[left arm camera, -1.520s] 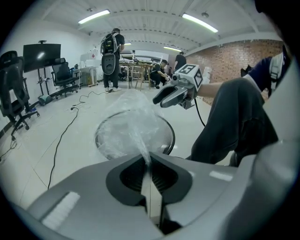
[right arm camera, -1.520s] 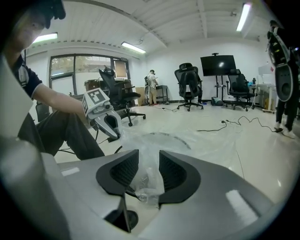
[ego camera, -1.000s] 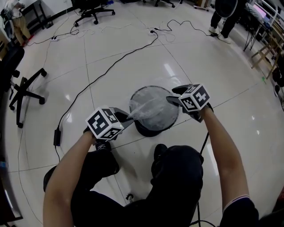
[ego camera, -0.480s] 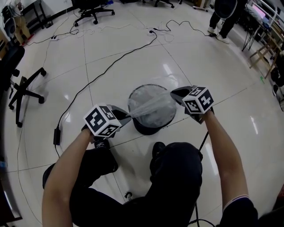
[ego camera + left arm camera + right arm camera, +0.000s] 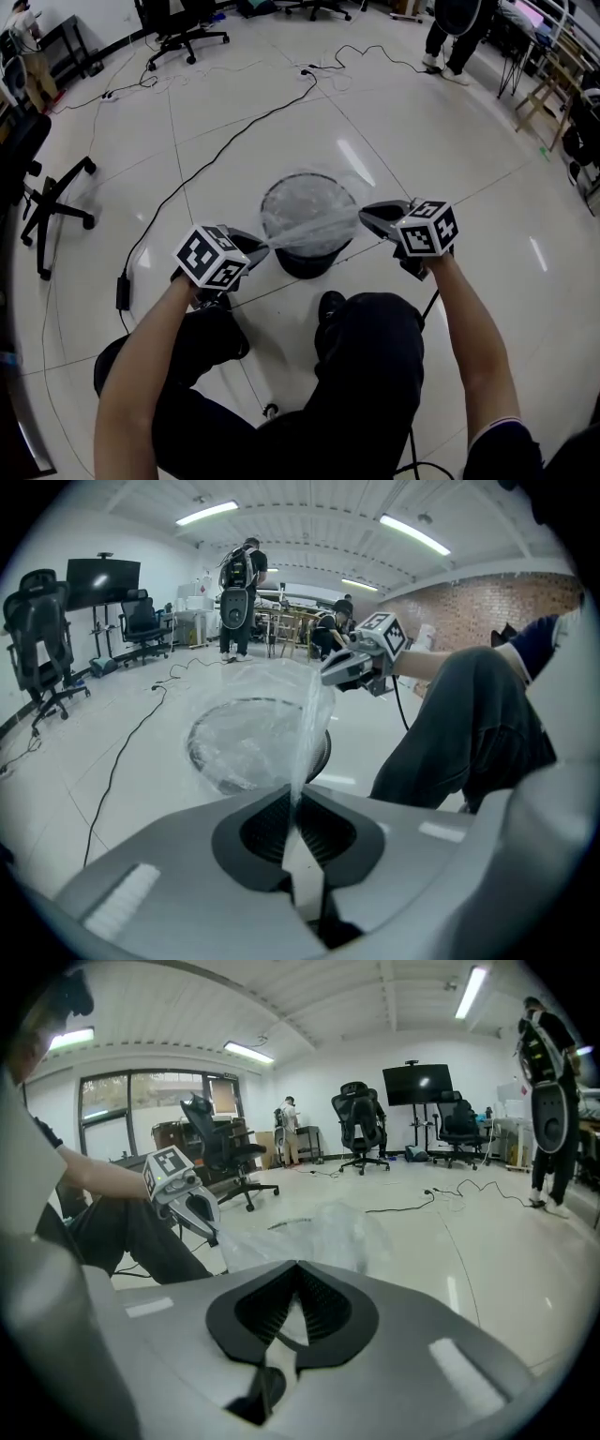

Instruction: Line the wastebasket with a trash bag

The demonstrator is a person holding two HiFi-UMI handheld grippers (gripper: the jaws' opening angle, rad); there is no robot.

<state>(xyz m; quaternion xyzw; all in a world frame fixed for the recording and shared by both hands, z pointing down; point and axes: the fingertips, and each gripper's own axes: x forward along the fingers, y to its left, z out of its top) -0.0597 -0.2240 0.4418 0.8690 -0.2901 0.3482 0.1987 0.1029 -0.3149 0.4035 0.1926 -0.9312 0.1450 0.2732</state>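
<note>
A round black mesh wastebasket (image 5: 281, 262) stands on the white floor in front of my knees. A clear trash bag (image 5: 309, 225) lies in and over its mouth, and one edge is pulled taut above the rim between both grippers. My left gripper (image 5: 265, 247) is at the basket's near left, shut on the bag's edge (image 5: 302, 733). My right gripper (image 5: 364, 214) is at the basket's right, shut on the film (image 5: 328, 1232). The left gripper view shows the basket rim (image 5: 202, 761) and the right gripper (image 5: 328, 672) beyond it. The right gripper view shows the left gripper (image 5: 208, 1227).
Black cables (image 5: 187, 178) run across the floor behind the basket. Office chairs stand at far left (image 5: 52, 202) and at the back (image 5: 178, 28). A person (image 5: 450, 28) stands at the far right near wooden furniture (image 5: 553, 75). My dark-trousered legs (image 5: 366, 347) are just below the basket.
The right gripper has shut on the bag's edge and drawn it rightward, off the basket's mouth. The film now stretches taut between the grippers. The left gripper has hardly moved.
</note>
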